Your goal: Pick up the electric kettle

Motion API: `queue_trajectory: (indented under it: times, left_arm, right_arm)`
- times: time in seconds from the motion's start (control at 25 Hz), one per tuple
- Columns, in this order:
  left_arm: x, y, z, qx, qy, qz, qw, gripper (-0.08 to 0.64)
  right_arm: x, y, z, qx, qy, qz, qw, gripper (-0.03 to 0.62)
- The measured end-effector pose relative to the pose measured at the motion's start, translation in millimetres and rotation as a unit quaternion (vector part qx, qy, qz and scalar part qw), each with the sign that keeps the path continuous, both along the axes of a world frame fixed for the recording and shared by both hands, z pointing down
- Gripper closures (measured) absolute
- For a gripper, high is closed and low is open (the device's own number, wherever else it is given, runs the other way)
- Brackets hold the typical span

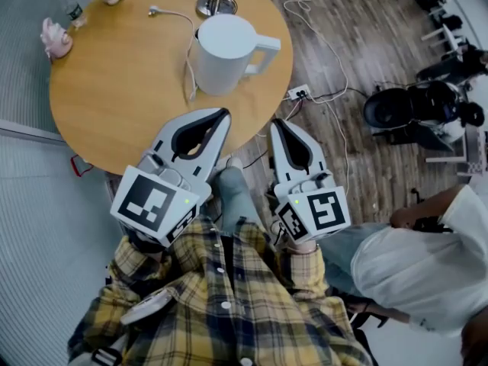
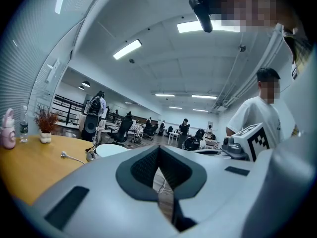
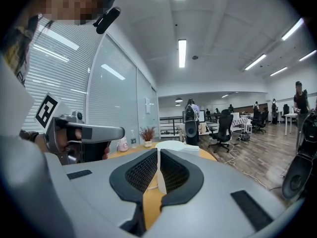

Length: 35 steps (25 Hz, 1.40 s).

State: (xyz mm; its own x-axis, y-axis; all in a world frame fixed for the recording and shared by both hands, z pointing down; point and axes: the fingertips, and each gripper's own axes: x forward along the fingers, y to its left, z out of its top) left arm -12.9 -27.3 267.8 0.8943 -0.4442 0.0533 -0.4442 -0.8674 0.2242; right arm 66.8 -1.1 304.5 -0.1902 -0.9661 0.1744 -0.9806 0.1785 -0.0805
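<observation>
A white electric kettle stands upright on the round wooden table, its handle pointing right. My left gripper hovers over the table's near edge, just short of the kettle, jaws shut and empty. My right gripper is beside it, off the table's edge over the floor, also shut with nothing held. In the left gripper view only the kettle's lid shows, left of the closed fingertips. The right gripper view has the kettle straight ahead beyond its closed tips.
A white cable with a plug lies on the table by the kettle. A round metal base, a pink object and a bottle sit near the far rim. A power strip and cords lie on the floor. A person in white stands at the right.
</observation>
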Motion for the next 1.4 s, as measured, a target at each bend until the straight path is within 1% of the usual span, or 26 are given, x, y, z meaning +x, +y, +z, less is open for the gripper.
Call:
queue_trajectory:
  times: [0.2, 0.52, 0.8, 1.0, 1.16, 1.24, 1.4]
  left_arm:
    - [25, -32, -4, 0.001, -0.003, -0.024, 0.9997, 0.557]
    - [63, -76, -10, -0.002, -0.003, -0.086, 0.9963, 0.557]
    - [82, -98, -10, 0.001, -0.007, -0.153, 0.9883, 0.557]
    - [85, -106, -10, 0.005, -0.014, -0.189, 0.9819, 0.557]
    - [80, -110, -10, 0.003, -0.022, -0.214, 0.9765, 0.557]
    - [77, -113, -10, 0.003, -0.024, -0.219, 0.9753, 0.557]
    - [70, -123, -10, 0.005, -0.027, -0.218, 0.9757, 0.557]
  right_arm:
    - [26, -38, -5, 0.002, -0.002, -0.023, 1.000, 0.552]
    - [65, -87, -9, -0.005, -0.001, -0.081, 0.997, 0.552]
    - [89, -117, -7, -0.006, 0.005, -0.139, 0.990, 0.551]
    - [100, -128, -4, -0.007, 0.010, -0.163, 0.986, 0.551]
    - [98, -139, 0, -0.010, 0.002, -0.183, 0.983, 0.551]
    - [94, -144, 1, -0.010, -0.003, -0.190, 0.982, 0.551]
    - [84, -154, 1, -0.006, -0.003, -0.189, 0.982, 0.551]
